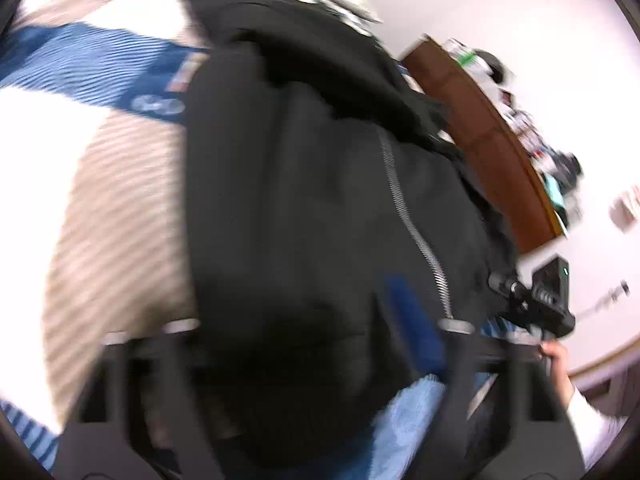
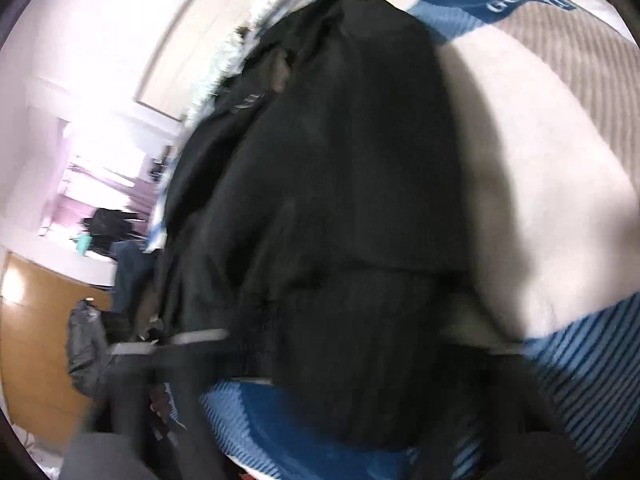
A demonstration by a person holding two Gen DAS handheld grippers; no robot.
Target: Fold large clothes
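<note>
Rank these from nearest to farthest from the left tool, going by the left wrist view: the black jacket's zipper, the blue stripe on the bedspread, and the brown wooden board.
1. Zipper: its lower end comes down beside the right finger of the left tool, on the black jacket.
2. Brown wooden board: farther, up right, past the jacket's edge.
3. Blue stripe: farthest, upper left on the bedspread.

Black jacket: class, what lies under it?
Under the black jacket lies a blue, white and beige striped blanket, showing around its edges. Whatever lies directly beneath the jacket is covered.
</note>
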